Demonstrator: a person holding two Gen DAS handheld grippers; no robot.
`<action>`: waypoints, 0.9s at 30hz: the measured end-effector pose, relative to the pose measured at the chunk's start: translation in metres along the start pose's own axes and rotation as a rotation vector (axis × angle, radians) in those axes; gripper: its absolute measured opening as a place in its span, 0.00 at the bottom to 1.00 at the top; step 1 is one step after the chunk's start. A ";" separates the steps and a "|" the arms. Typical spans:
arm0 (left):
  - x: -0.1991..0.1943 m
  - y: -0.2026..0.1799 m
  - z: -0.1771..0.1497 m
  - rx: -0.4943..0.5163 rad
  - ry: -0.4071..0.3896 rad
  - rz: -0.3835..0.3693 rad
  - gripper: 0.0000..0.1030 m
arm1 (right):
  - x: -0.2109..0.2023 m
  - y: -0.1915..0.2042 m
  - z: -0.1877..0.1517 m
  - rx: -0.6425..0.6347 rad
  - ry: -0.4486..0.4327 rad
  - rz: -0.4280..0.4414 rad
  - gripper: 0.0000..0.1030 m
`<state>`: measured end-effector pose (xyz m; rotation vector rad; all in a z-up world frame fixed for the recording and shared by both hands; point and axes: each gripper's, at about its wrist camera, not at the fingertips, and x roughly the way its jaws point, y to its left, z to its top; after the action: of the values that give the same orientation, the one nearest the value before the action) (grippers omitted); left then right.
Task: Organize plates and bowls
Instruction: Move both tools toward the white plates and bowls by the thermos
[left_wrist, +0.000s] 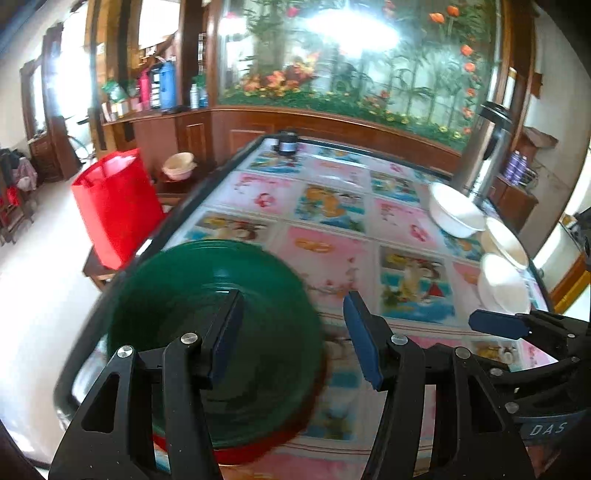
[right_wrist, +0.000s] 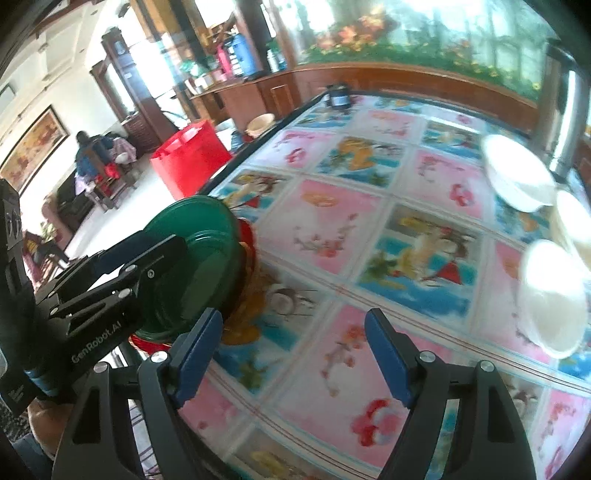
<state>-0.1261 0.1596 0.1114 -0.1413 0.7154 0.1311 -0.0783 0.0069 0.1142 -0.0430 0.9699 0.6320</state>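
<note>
A green plate (left_wrist: 192, 295) lies on a red plate (left_wrist: 240, 454) at the table's near left corner; the right wrist view shows an orange one under them. My left gripper (left_wrist: 294, 295) hangs over the stack. One pad is above the green plate's middle and the other past its right rim, neither pressing on it. Its finger (right_wrist: 147, 251) shows over the green plate (right_wrist: 207, 240). My right gripper (right_wrist: 293, 314) is open above the bare tablecloth with nothing between its fingers. Three white bowls (left_wrist: 456, 210) (left_wrist: 504, 240) (left_wrist: 502, 284) stand along the right side.
The table (right_wrist: 369, 229) wears a glossy cartoon-patterned cloth. A tall steel urn (left_wrist: 487, 147) stands at the far right corner and a dark jar (left_wrist: 288, 142) at the far edge. A red bag (left_wrist: 114, 206) and a beige basin (left_wrist: 179, 166) sit off the left side.
</note>
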 end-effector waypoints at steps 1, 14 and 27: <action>0.001 -0.007 0.001 0.008 -0.001 -0.009 0.55 | -0.003 -0.005 -0.002 0.011 -0.003 -0.004 0.77; 0.010 -0.101 0.004 0.101 0.025 -0.145 0.55 | -0.050 -0.080 -0.029 0.147 -0.063 -0.099 0.78; 0.033 -0.184 0.007 0.188 0.066 -0.220 0.55 | -0.092 -0.169 -0.057 0.298 -0.099 -0.246 0.78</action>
<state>-0.0660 -0.0179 0.1099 -0.0439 0.7693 -0.1512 -0.0702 -0.1934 0.1124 0.1306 0.9361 0.2576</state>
